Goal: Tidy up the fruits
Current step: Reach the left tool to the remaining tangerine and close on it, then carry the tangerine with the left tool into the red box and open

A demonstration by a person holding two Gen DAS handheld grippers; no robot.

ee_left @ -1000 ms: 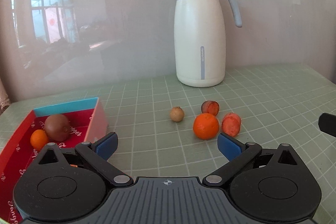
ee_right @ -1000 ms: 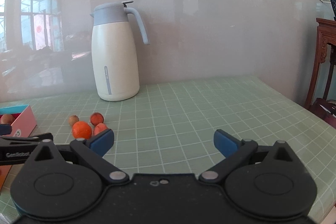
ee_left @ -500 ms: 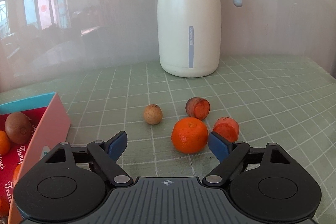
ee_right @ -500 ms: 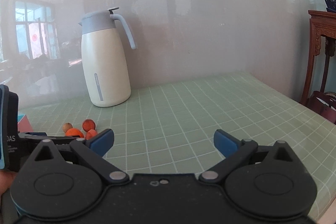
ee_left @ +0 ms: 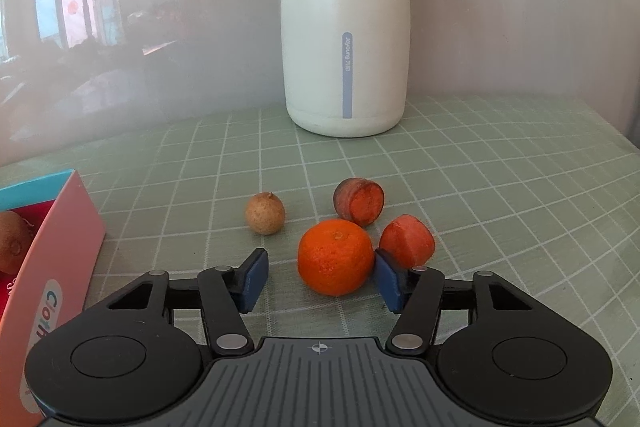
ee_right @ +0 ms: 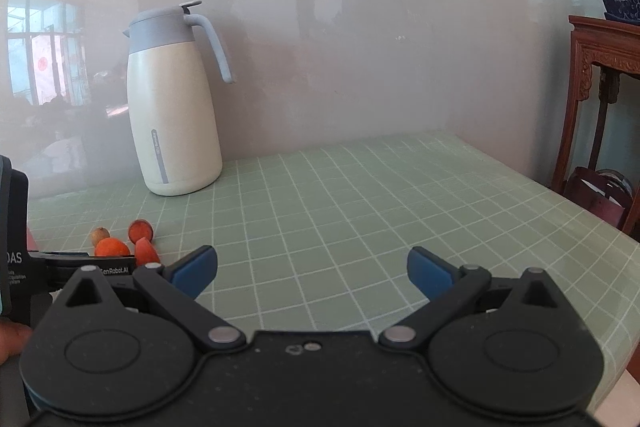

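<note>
On a table covered by a pale green, white-gridded mat (ee_left: 500,187), the left gripper (ee_left: 320,277) brackets a round orange tangerine (ee_left: 335,257), its blue-padded fingers spread to either side of the fruit. The right-hand pad (ee_left: 387,283) sits at the tangerine's flank, touching or nearly so; the left-hand pad stands clear of it with mat showing between. The fruit rests on the mat, not lifted.

Just behind the tangerine lie two reddish-orange cut fruit pieces, one (ee_left: 359,201) showing its flat cut face, the other (ee_left: 408,239) close against the right-hand pad. A small round tan longan-like fruit (ee_left: 265,213) sits a little to the left. Farther back stands a tall cream-white thermal jug with a grey-blue lid and handle (ee_left: 346,39), upright near the wall.

At the left edge, a pink-sided cardboard box with a red interior (ee_left: 64,251) holds a brown fuzzy kiwi (ee_left: 12,241).

The right gripper (ee_right: 312,269) hangs over bare mat well to the right of the fruit, its blue-tipped fingers spread wide and holding nothing. From its view the same cluster of fruit appears small at lower left, beside the black body of the left tool.
</note>
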